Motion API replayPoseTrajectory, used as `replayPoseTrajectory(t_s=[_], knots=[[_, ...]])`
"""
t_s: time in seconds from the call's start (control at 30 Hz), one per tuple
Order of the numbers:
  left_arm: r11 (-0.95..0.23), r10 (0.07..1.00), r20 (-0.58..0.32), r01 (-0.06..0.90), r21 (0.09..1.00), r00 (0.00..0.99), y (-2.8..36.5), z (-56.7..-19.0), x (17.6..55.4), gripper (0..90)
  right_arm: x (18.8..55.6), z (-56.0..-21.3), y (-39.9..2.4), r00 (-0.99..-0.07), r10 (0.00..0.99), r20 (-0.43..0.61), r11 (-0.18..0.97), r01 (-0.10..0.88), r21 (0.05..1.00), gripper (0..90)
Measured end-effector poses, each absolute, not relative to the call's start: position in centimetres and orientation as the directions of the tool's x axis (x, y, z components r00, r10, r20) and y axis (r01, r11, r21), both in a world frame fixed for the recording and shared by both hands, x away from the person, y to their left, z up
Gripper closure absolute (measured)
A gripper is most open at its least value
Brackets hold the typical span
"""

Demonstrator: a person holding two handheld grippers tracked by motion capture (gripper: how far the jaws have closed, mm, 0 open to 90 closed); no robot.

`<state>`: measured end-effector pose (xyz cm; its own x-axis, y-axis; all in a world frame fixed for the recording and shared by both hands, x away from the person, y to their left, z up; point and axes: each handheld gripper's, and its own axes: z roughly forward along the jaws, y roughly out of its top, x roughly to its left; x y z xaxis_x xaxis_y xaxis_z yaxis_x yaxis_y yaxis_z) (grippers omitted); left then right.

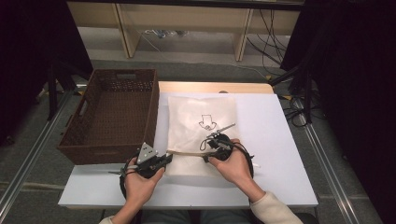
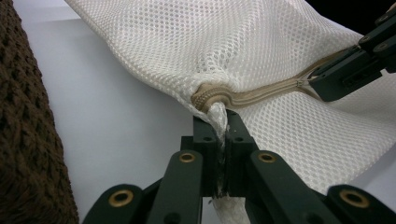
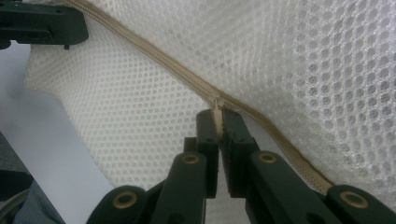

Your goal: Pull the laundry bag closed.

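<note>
Both grippers are clamped on the white mesh bag [image 1: 201, 122], which lies flat on the white table [image 1: 275, 140] just right of the brown wicker basket [image 1: 112, 114]. Seen from its own camera, the left gripper [image 2: 223, 122] has its jaws shut on a bunch of mesh at the end of the tan zipper [image 2: 261, 93], at the bag's near left corner. This looks like an anchor hold, keeping the fabric taut so the zipper line stays straight. Along the same near edge, the right gripper [image 3: 219, 114] pinches the small zipper pull [image 3: 216, 100] between closed jaws, likely ready to slide it along the track. Which way the pull must travel is hard to judge from here. From above, the basket appears empty, and the bag lies thin and flat; what it holds, if anything, cannot be told.
</note>
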<state>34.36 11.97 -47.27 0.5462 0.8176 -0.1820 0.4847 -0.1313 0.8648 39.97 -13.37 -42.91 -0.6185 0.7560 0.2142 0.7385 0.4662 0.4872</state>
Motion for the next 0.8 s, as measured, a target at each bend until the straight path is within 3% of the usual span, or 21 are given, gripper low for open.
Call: replayPoseTrajectory(t_s=[0.8], knots=[[-0.127,0.818,-0.185,0.484,0.866,0.545,12.0,-47.4,34.5,86.1,40.0,-43.0,-14.5,-0.608,0.768,0.203,0.461,0.744,0.483,87.8]])
